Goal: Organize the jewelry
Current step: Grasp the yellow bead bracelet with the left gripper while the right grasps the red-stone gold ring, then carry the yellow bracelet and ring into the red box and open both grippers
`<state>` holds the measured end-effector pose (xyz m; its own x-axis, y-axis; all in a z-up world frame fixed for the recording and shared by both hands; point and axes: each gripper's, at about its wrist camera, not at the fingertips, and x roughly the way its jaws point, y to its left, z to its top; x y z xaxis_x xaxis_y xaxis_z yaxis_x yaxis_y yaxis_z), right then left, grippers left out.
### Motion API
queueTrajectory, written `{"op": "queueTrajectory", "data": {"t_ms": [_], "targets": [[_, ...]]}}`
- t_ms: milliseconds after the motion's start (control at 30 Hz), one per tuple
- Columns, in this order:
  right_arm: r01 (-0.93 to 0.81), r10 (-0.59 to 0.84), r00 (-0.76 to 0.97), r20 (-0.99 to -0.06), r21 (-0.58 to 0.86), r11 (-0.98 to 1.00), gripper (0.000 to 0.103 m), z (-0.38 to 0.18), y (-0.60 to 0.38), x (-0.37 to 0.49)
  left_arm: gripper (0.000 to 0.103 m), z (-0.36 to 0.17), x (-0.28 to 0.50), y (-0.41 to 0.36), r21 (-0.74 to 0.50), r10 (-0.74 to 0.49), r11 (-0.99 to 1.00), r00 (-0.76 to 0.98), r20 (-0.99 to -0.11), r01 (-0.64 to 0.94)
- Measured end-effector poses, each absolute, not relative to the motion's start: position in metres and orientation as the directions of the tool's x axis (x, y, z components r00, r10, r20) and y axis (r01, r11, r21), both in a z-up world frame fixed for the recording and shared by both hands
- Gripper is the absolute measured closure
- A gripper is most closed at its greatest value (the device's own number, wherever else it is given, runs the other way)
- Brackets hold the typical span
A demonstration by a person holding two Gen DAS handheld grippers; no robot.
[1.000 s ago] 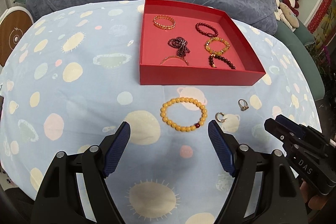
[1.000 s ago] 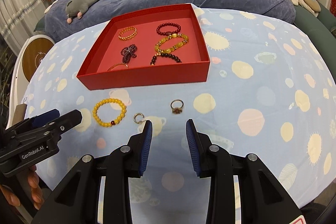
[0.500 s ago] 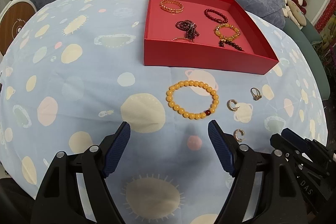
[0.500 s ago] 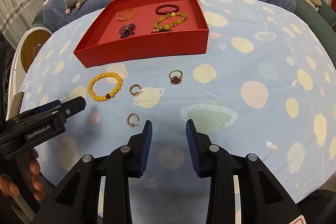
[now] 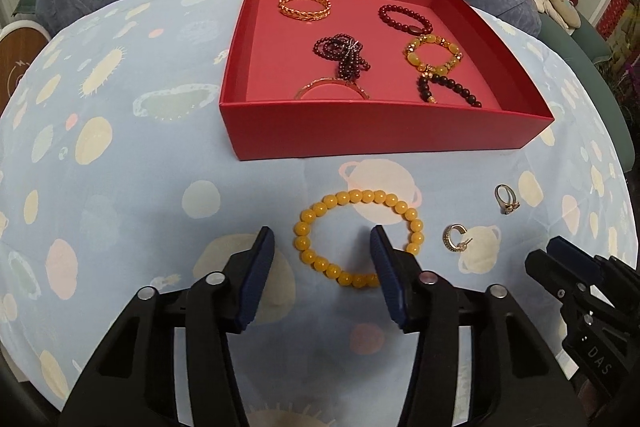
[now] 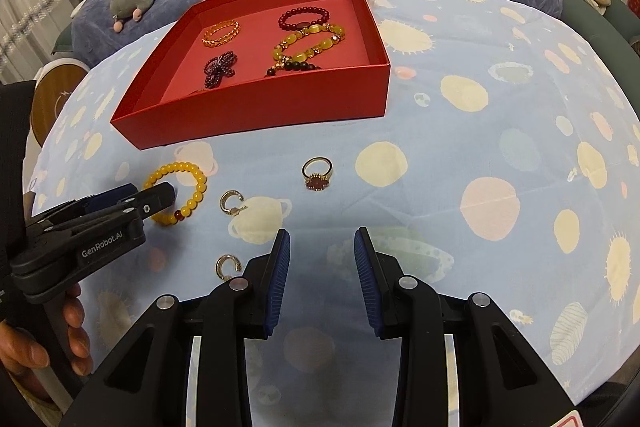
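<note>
Left gripper (image 5: pixel 322 247) jaws closing around near-left arc of yellow bead bracelet (image 5: pixel 357 237), pads not yet pressing, right gripper (image 6: pixel 322 259) hovering part-open, gripping nothing, red box (image 5: pixel 384 131) holding bracelets.

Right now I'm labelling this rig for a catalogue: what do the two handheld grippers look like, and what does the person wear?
Both the left gripper and the right gripper have black plastic bodies with silver screws and ribbed dark blue finger pads. White "GenRobot.AI" lettering marks the left one's side, "DAS" the right one's. A dark sleeve shows beside the left gripper.
</note>
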<state>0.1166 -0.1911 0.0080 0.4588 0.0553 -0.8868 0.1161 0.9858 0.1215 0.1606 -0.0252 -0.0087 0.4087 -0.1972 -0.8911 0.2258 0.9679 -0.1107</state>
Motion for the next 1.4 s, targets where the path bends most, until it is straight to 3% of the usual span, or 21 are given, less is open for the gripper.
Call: {"op": "queueTrajectory", "data": {"t_ms": [133, 200, 267, 467, 667, 967, 1400], "targets": [[0.109, 0.05, 0.461, -0.886, 0.113, 0.988, 0.07, 0.005, -0.189, 0.129, 0.078, -0.009, 0.16, -0.025, -0.112, -0.208, 0.963, 0.41, -0.888, 0.247], [0.108, 0.049, 0.462, -0.885, 0.111, 0.988, 0.07, 0.004, -0.189, 0.136, 0.091, -0.009, 0.16, -0.024, -0.115, -0.213, 0.962, 0.41, -0.887, 0.249], [0.103, 0.052, 0.462, -0.885, 0.112, 0.988, 0.07, 0.002, -0.189, 0.141, 0.095, -0.009, 0.162, -0.022, -0.128, -0.22, 0.961, 0.404, -0.888, 0.244], [0.087, 0.05, 0.456, -0.888, 0.101, 0.991, 0.073, -0.004, -0.187, 0.15, 0.095, -0.008, 0.161, -0.02, -0.145, -0.233, 0.96, 0.397, -0.887, 0.239], [0.085, 0.046, 0.455, -0.889, 0.095, 0.992, 0.089, -0.007, -0.188, 0.152, 0.096, -0.006, 0.161, -0.019, -0.161, -0.244, 0.959, 0.393, -0.886, 0.233], [0.089, 0.07, 0.486, -0.871, 0.129, 0.988, 0.089, 0.012, -0.188, 0.141, 0.096, 0.013, 0.153, -0.017, -0.19, -0.275, 0.952, 0.403, -0.873, 0.239], [0.044, 0.109, 0.549, -0.828, 0.159, 0.986, 0.089, 0.068, -0.184, 0.125, 0.096, 0.081, 0.139, -0.031, -0.217, -0.35, 0.92, 0.432, -0.831, 0.327]]}}
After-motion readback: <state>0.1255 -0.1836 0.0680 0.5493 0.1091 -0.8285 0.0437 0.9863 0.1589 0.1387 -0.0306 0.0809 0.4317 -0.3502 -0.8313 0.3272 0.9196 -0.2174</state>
